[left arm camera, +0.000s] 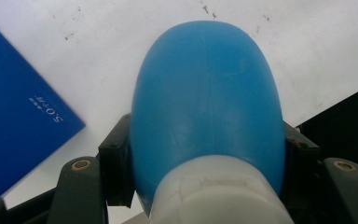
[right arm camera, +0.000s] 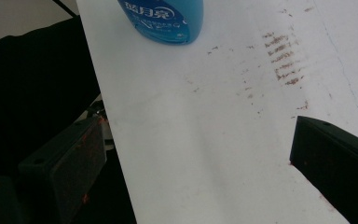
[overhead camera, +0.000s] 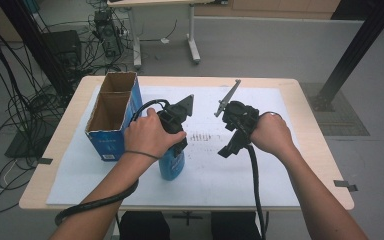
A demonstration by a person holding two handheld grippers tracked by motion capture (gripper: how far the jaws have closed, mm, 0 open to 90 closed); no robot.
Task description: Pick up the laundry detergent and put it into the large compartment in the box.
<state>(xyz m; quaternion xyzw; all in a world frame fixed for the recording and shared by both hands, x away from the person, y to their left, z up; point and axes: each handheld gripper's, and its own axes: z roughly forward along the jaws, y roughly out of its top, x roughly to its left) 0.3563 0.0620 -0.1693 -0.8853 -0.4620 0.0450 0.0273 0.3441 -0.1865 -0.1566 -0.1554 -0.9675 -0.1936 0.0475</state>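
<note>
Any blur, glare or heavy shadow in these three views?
High view: even light, sharp, no glare on the white sheet. Left gripper view: blue bottle close up and slightly soft, its white cap blurred. Right gripper view: soft shadow across the sheet, dark jaws slightly out of focus, bottle label readable.

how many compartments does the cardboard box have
2. The blue box stands at the table's left and is open on top: one compartment on the far side, one on the near side, beside the left gripper. Their bottoms are hidden.
</note>
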